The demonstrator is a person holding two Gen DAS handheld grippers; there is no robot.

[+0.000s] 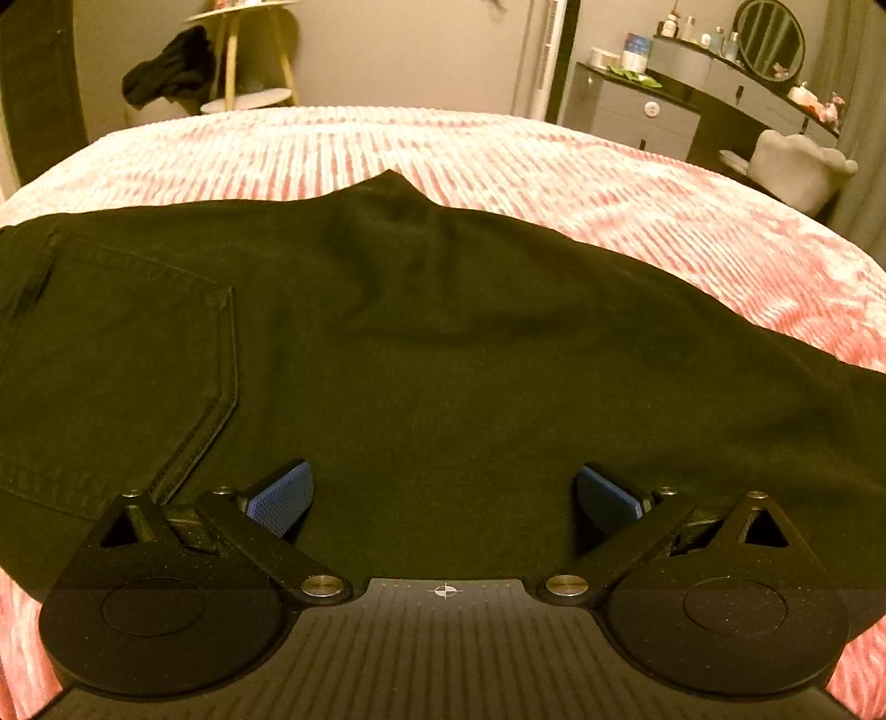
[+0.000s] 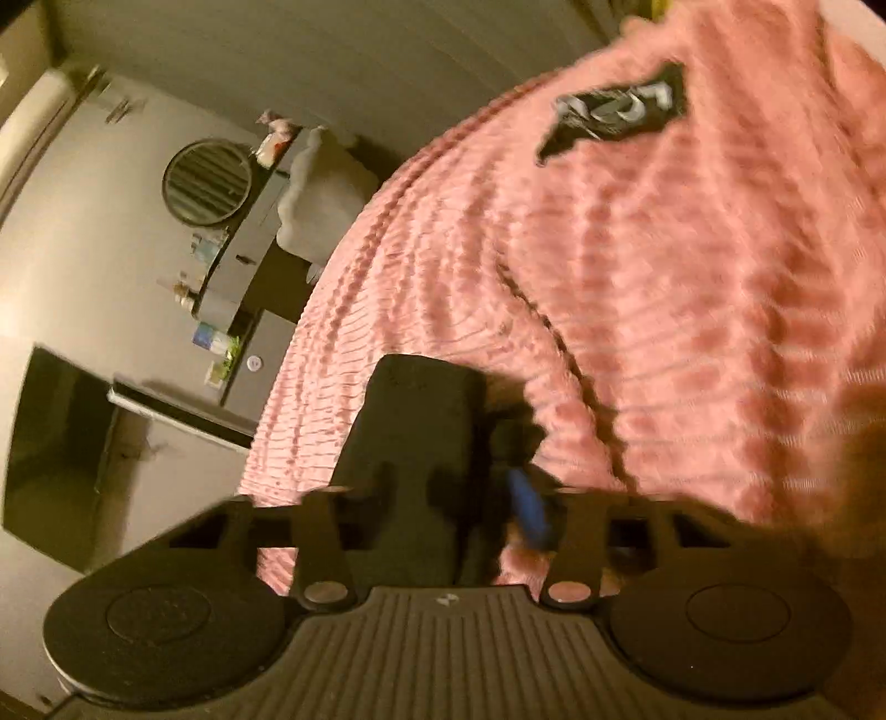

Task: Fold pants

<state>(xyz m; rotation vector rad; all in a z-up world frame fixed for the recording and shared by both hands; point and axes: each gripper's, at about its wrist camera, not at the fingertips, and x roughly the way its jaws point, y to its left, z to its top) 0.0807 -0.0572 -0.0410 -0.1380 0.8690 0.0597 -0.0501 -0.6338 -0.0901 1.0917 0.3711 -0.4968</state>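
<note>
Black pants lie flat under spread left tongs — right tongs' state unclear.

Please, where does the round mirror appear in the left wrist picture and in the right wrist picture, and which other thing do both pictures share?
Left wrist view: the round mirror is at the top right, above the grey dresser.
Right wrist view: the round mirror is at the upper left, turned sideways with the room.
Shared landmark: the pink ribbed bedspread.

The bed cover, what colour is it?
Pink and white in ribbed stripes. The bed cover shows best in the left wrist view.
</note>
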